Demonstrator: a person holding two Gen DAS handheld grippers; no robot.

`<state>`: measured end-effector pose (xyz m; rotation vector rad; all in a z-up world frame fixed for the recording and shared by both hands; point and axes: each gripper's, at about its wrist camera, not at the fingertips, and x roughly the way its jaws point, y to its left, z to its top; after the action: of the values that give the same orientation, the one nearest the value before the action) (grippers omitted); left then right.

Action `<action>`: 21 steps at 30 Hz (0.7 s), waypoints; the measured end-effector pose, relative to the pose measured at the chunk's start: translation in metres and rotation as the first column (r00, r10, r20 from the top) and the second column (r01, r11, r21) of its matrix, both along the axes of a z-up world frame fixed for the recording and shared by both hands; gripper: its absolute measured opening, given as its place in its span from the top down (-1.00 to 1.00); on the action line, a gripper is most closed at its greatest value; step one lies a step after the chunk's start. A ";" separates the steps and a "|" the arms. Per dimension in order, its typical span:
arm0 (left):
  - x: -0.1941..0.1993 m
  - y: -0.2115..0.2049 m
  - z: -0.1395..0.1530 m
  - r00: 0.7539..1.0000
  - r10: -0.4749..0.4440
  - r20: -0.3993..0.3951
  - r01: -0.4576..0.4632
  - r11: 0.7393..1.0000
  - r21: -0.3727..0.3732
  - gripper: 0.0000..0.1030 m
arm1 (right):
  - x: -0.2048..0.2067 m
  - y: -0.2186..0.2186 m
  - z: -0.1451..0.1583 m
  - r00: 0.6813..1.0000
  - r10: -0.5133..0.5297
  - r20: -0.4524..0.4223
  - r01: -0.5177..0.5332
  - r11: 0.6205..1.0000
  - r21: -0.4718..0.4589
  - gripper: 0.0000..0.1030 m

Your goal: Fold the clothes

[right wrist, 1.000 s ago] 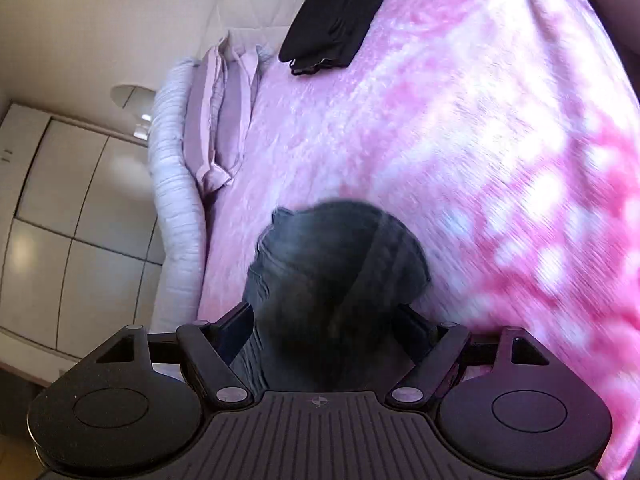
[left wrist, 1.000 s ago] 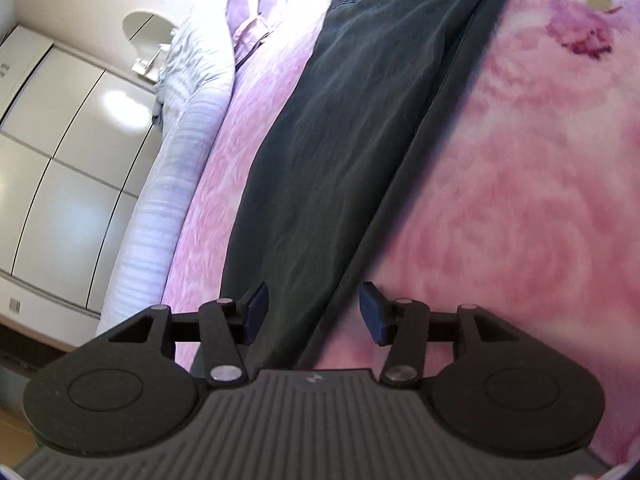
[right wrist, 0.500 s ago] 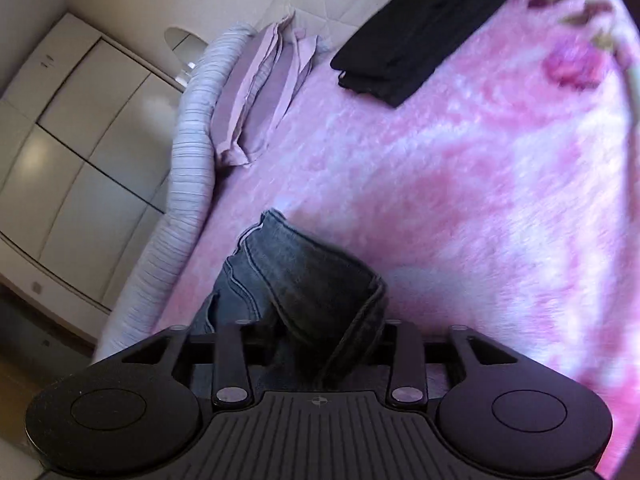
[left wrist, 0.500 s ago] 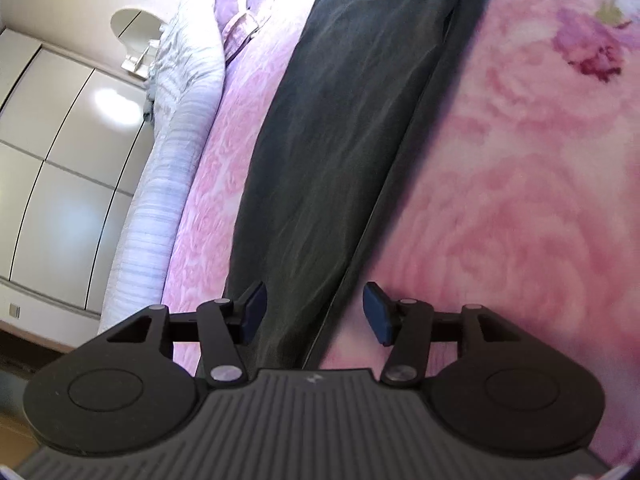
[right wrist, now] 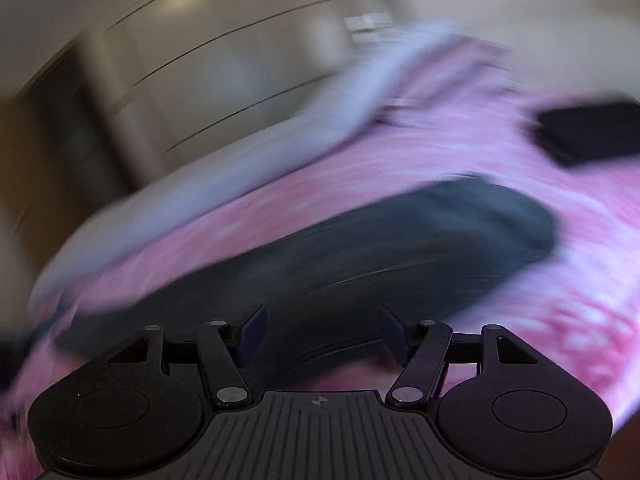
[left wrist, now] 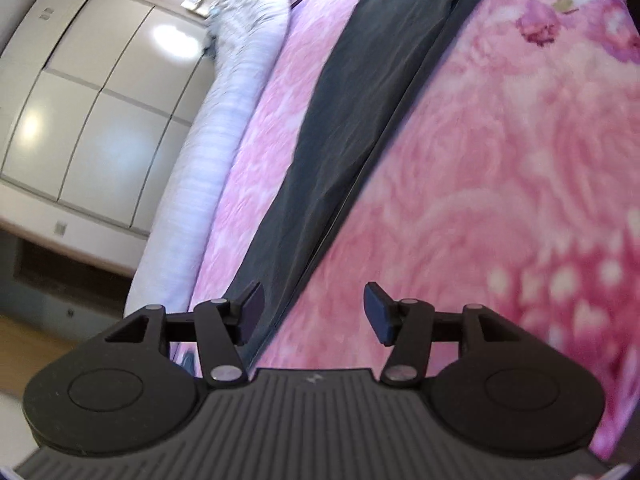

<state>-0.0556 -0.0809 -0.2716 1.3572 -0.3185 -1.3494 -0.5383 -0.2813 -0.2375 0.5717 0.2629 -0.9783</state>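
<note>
Pink floral bedspread [left wrist: 500, 152] carries dark grey trousers [left wrist: 360, 112], their long axis running away from the left tool [left wrist: 312, 312]. Both tools gape empty, jaws just widened; the right tool [right wrist: 322, 330] hovers over the blurred trousers' other end.

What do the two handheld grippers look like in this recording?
Both match: the left gripper and right gripper have matte black bodies with ribbed top plates, round side housings with circular recesses, silver pivot rivets, black linkage arms and dark blue finger pads. No cables or sleeves show.
</note>
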 end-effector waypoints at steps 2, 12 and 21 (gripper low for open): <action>0.010 0.010 0.002 1.000 0.030 0.010 -0.030 1.000 0.000 -0.06 | 0.045 0.017 0.001 0.987 0.139 -0.084 -0.144 0.988 -0.056 -0.26; 0.097 -0.008 -0.030 0.984 0.018 0.177 -0.017 1.000 -0.005 -0.07 | 0.253 0.079 -0.028 0.694 0.415 -0.588 -0.617 0.765 -0.188 -0.26; 0.192 -0.090 -0.087 0.946 -0.154 0.284 0.153 0.988 0.026 0.05 | 0.312 0.055 -0.087 0.562 0.362 -0.744 -0.634 0.766 -0.106 -0.26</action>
<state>0.1365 -0.1710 -0.3590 1.5587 -0.6280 -1.2796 -0.2266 -0.2263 -0.3249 -0.2662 0.8574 -0.5899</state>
